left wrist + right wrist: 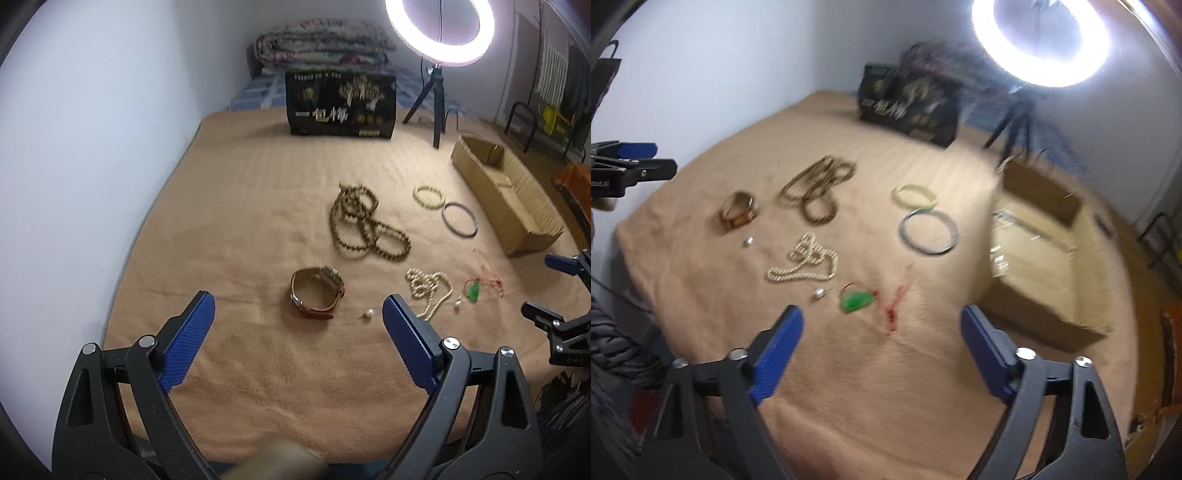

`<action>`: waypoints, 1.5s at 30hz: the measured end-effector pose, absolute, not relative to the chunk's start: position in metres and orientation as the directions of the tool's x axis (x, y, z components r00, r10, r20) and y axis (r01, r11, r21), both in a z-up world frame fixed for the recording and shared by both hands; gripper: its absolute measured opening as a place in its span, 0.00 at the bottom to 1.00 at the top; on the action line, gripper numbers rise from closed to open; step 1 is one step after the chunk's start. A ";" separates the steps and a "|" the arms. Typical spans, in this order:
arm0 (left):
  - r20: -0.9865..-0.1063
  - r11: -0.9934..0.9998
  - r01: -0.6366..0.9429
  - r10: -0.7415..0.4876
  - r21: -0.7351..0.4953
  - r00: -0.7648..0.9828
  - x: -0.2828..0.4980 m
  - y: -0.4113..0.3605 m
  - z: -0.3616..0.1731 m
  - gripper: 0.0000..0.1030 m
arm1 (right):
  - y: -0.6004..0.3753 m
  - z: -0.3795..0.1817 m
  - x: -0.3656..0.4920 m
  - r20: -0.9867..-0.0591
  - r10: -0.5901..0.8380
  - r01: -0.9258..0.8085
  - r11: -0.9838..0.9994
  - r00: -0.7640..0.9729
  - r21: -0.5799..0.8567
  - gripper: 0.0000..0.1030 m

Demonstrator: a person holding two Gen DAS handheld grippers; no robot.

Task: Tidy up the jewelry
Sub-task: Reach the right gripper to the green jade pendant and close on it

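Jewelry lies spread on a tan blanket (240, 229). A brown-strap watch (317, 293) sits just ahead of my open, empty left gripper (299, 308). Beyond it lie a brown bead necklace (364, 227), a pale bead bracelet (428, 197), a dark bangle (460, 218), a pearl necklace (430, 291), two loose pearl earrings (368, 314) and a green pendant on red cord (474, 291). My right gripper (882, 321) is open and empty, just short of the green pendant (855, 301). An open cardboard box (1045, 254) stands to its right.
A black printed box (341, 105) stands at the back of the blanket. A ring light on a tripod (439, 29) stands at the back right. A white wall (92, 147) runs along the left. Folded quilts (325, 44) lie behind the black box.
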State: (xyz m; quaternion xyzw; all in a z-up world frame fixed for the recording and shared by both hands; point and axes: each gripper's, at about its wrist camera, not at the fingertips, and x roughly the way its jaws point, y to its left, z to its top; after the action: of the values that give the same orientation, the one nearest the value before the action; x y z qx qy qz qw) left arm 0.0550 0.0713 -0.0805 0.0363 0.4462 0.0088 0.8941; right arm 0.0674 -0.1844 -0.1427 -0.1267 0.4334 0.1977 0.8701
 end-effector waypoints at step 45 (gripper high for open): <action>-0.937 0.967 0.252 -0.129 -0.046 0.324 0.121 0.014 -0.190 0.20 | -0.161 -0.208 0.122 -0.889 0.282 -0.504 0.861 0.362 0.068 0.35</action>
State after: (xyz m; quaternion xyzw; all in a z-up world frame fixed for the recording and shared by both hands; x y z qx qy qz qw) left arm 0.1215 0.0141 -0.1899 0.0540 0.5694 -0.1175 0.8118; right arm 0.1215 -0.1606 -0.2080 -0.1089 0.5112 0.2403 0.8180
